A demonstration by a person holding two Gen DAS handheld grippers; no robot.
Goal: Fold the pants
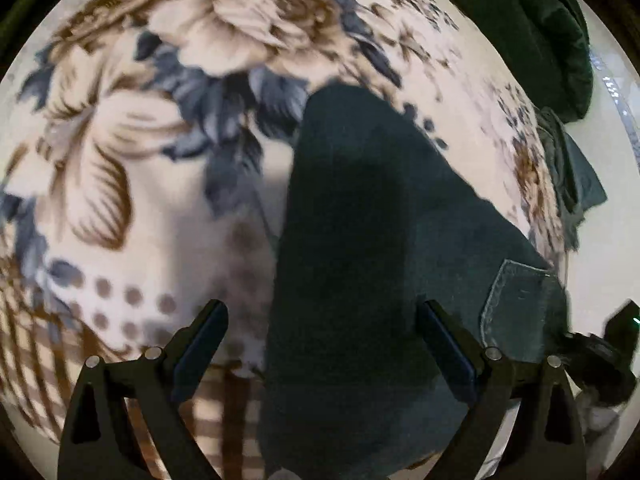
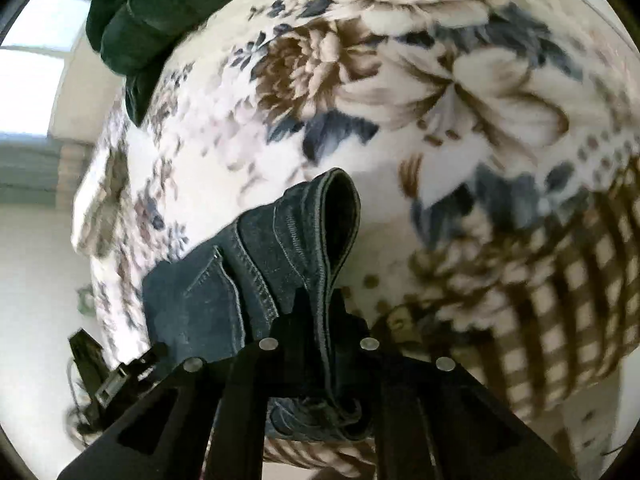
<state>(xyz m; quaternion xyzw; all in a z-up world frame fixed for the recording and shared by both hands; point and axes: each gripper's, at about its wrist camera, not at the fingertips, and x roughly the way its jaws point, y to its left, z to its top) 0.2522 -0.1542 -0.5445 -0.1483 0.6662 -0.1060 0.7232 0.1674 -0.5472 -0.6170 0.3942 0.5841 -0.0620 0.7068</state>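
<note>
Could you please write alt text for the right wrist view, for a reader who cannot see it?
The right tool is shut on a raised fold of dark denim pants, lifting it above a floral blanket. A dark green garment lies at the blanket's far upper left edge.

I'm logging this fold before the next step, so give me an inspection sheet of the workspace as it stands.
Surface: floral blanket, cream with brown and grey-blue flowers, checked at one edge.
Job's things: dark denim pants lying on the blanket, back pocket showing.
Clutter: dark green garment bunched at the blanket's far edge.
Grippers: left hand-held gripper open above the pants; right hand-held gripper shut on a raised fold of the pants.
Cables: nothing seen.
Surroundings: bright window beyond the blanket; pale floor.
</note>
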